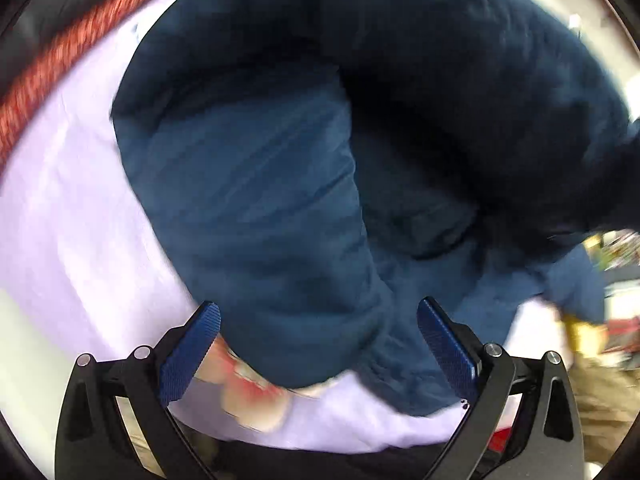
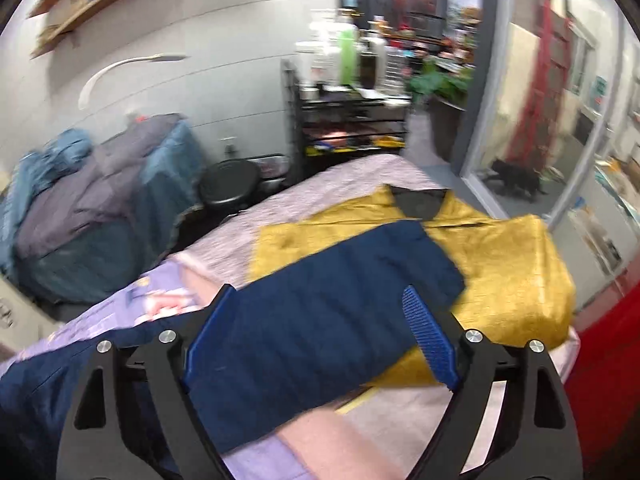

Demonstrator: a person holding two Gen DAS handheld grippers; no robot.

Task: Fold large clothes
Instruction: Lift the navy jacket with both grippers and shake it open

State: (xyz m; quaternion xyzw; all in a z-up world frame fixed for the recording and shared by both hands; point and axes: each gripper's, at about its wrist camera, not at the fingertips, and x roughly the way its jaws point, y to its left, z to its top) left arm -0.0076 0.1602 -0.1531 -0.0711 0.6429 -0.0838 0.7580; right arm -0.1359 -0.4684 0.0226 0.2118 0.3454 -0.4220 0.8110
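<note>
A large navy blue padded garment lies bunched on a lilac sheet and fills most of the left wrist view. My left gripper is open, its blue pads on either side of a fold of the garment without closing on it. In the right wrist view a sleeve of the same navy garment stretches across the bed and over a folded mustard-yellow garment. My right gripper is open just above the sleeve, its pads spread wide.
The bed has a pinkish-lilac cover. A pile of blue and grey clothes sits at the left. A black stool and a black shelf cart stand behind the bed. A glass partition is at the right.
</note>
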